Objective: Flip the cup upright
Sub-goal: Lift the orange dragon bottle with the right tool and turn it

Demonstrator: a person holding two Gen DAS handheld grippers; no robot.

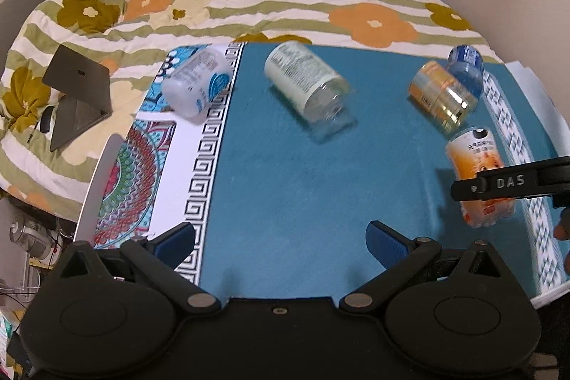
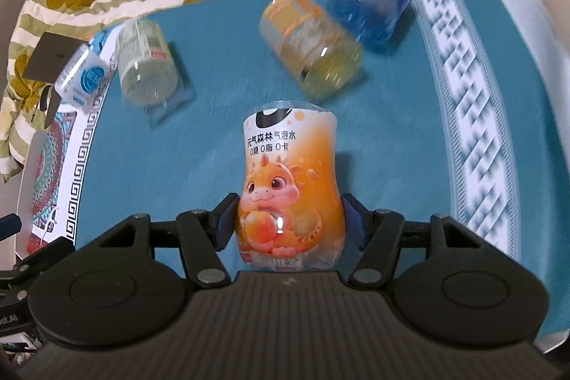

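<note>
Hiding the orange cup's (image 2: 290, 187) base, right hand-held gripper (image 2: 290, 223) clamps it.

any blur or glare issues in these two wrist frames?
Left wrist view: mild motion blur on the clear cup, fisheye bends the mat edges. Right wrist view: background cups smeared, blue cup worst; the orange dragon cup in the right gripper is sharp, with a small specular glint.

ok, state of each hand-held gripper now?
Left hand-held gripper: open, holding nothing.
Right hand-held gripper: closed on the orange dragon cup.
</note>
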